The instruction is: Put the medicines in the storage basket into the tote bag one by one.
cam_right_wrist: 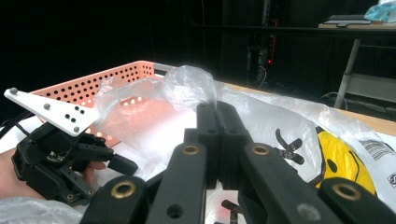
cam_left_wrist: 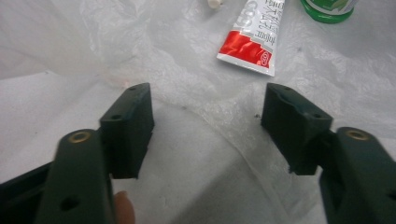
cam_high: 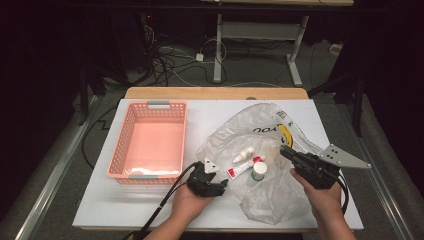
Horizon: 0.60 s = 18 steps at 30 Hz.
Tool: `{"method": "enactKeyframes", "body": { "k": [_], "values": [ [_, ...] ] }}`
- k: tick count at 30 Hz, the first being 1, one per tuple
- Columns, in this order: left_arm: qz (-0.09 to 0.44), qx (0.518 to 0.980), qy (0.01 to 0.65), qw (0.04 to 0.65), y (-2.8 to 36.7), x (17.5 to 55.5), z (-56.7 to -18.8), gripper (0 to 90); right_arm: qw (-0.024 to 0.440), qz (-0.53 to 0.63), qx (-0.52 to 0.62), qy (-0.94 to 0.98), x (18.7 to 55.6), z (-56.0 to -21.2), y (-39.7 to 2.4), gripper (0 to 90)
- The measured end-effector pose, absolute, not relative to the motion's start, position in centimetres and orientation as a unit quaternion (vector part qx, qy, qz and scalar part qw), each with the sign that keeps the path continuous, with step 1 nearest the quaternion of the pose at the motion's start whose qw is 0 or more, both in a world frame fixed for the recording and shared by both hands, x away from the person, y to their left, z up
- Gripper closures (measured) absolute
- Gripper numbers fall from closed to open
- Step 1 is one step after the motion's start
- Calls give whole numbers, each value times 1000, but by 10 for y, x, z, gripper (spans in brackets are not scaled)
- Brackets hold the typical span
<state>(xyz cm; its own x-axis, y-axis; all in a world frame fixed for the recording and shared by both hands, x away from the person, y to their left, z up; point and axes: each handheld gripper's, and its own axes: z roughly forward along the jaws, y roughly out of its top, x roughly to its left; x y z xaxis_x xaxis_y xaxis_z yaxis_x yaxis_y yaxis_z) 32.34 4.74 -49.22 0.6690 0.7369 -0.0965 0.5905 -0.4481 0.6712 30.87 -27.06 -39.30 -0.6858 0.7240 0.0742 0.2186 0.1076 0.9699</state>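
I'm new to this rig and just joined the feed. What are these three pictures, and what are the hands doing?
A person holds a hand-held two-jaw tool in each hand. The high view looks down on the white table; the other two pictures come from cameras riding on each tool. On the table sit a pink basket and a clear plastic bag with a red and white tube, a green-capped jar and a small white bottle. The right gripper is shut, pinching the bag's film up. The left gripper is open near the tube, holding nothing.
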Motion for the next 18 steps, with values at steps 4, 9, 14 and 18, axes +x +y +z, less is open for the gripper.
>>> {"method": "enactKeyframes", "body": {
  "k": [4, 9, 14, 18],
  "values": [
    [106, 847, 383, 352, 47, 322, -492, 439, 218, 579, 331, 712, 308, -394, -270, 900],
    [104, 847, 379, 357, 46, 322, -492, 563, 217, 575, 333, 715, 310, -397, -269, 900],
    [97, 857, 353, 363, 44, 320, -493, 742, 215, 572, 334, 718, 310, -399, -267, 900],
    [88, 864, 335, 366, 43, 319, -492, 871, 214, 572, 336, 717, 310, -399, -267, 900]
  ]
}}
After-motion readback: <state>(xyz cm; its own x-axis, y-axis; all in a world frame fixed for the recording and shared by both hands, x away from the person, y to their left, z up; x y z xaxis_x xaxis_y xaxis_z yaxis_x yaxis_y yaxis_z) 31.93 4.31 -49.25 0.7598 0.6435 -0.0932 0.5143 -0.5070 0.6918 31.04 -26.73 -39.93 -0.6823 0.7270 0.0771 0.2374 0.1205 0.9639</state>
